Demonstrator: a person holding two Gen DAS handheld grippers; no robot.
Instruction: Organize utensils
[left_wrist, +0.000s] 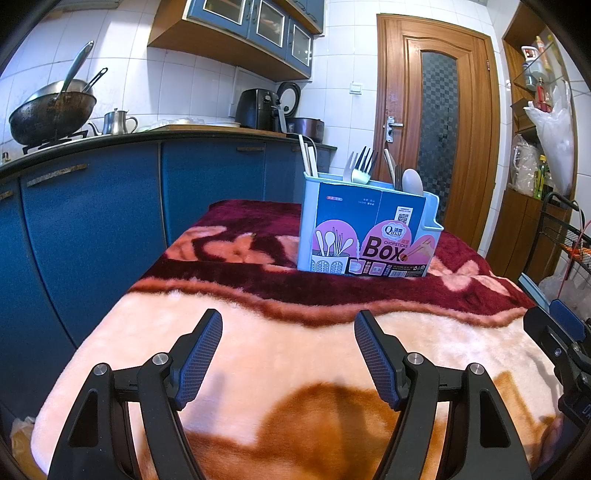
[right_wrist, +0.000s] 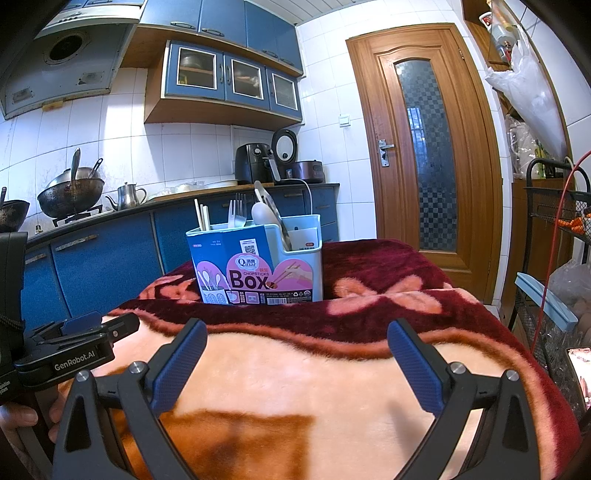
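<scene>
Left wrist view low over the blanket, facing the chopsticks box right of frame centre, right wrist view likewise, box left of centre, both sharing door and counter.

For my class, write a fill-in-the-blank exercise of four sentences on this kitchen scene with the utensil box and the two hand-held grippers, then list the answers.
1. The light blue utensil box stands on a plush ____.
2. The large word printed on the box's label is ____.
3. The left hand-held gripper and the right hand-held gripper both hold ____.
4. The white chopsticks stand at the box's ____ end, seen from both cameras.

Answers: blanket; Box; nothing; left
</scene>
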